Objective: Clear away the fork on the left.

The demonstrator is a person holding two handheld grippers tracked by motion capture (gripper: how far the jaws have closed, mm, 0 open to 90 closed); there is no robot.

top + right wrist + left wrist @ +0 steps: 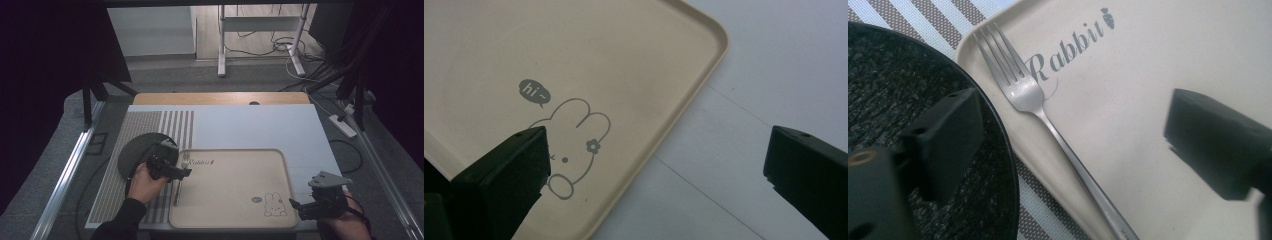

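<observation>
— Black jaws of the left claw point(1068, 145) are seen spread wide, nothing gripped; the fork point(1048, 125) is left lying free between them.

— Where is the fork laid?

— On the left edge of the beige tray point(235, 200), tines by the "Rabbit" lettering, handle run along the rim, just beside the dark round plate point(131, 152).

— How is it judged to handle?

— Stiff, light, smooth steel; slipping is likely. The narrow handle is best pinched across its middle.

— And the right claw point(656, 165)?

— Held wide open and empty over the tray's rabbit corner and the worktop point(774, 60).

— Anything obscured?

— The handle's end is cut off in the left gripper view.
</observation>
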